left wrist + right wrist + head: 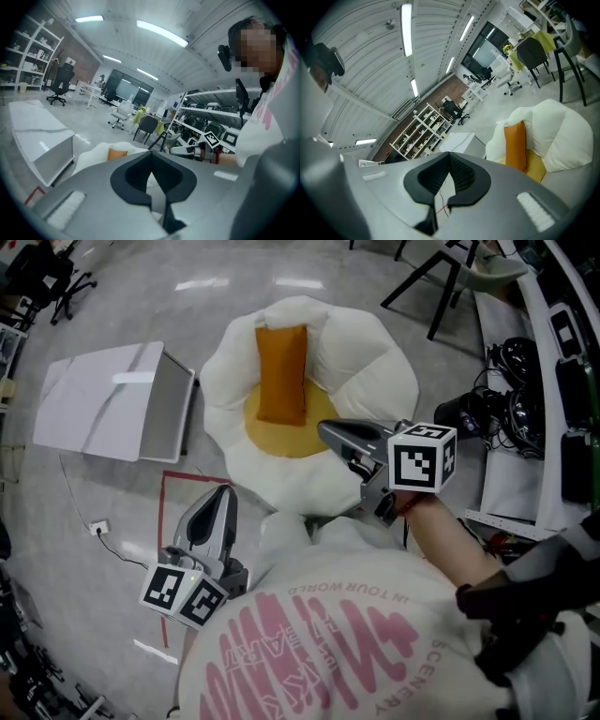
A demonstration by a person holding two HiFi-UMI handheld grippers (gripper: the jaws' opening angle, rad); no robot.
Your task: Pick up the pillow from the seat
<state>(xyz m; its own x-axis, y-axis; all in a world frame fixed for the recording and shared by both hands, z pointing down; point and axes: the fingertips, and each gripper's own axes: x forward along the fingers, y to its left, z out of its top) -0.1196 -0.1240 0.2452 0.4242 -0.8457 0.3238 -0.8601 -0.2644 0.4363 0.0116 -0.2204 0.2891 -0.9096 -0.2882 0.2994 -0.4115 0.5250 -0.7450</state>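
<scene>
- A pale grey, glossy floor (112, 296) reflects long ceiling strip lights (407, 28).
- Red tape lines (165, 521) mark the floor.
- Open shelving (423, 129) stands against a brick wall (452, 88).
- A black office chair (61, 80) stands near a glazed partition (125, 89).

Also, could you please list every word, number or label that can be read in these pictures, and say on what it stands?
"IN YOUR WORLD" (second word may be "TOUR"): pink, upside down, on the person's white shirt, head view.
"SCENERY": pink, same shirt, towards its right side.
Large pink lettering across the shirt: too distorted to read.
Marker cubes: black-and-white patterns only, no words.
Shelf items in both gripper views: too small to read.
</scene>
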